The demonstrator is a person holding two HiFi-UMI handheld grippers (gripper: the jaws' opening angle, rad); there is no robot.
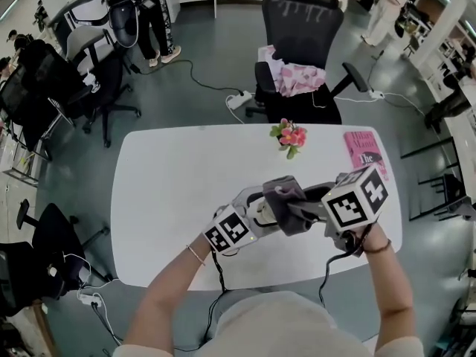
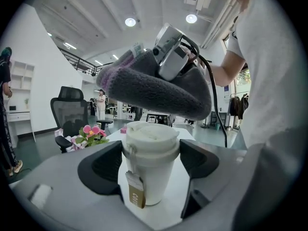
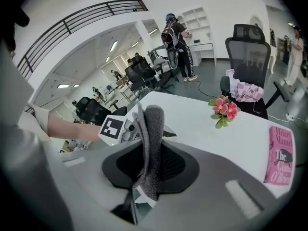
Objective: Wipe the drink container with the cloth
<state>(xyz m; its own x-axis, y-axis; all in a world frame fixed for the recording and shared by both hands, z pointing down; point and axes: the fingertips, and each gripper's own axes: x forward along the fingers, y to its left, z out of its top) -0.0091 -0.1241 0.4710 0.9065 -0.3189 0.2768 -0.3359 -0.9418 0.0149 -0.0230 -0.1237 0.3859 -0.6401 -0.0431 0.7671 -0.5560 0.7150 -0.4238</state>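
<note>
The left tongs point(image 2: 151, 160) are clamped on the white lidded drink container point(image 2: 150, 177), one jaw against each side, over the white bench point(image 1: 171, 192); a tag hangs down its front; the right tongs point(image 3: 150, 163) pinch a grey cloth point(image 3: 151, 129), jaws nearly together on its fold; the cloth hangs right over the container's lid, contact unclear; pink flowers point(image 1: 290, 136) and a pink book point(image 1: 364, 153) lie beyond both tongs.
</note>
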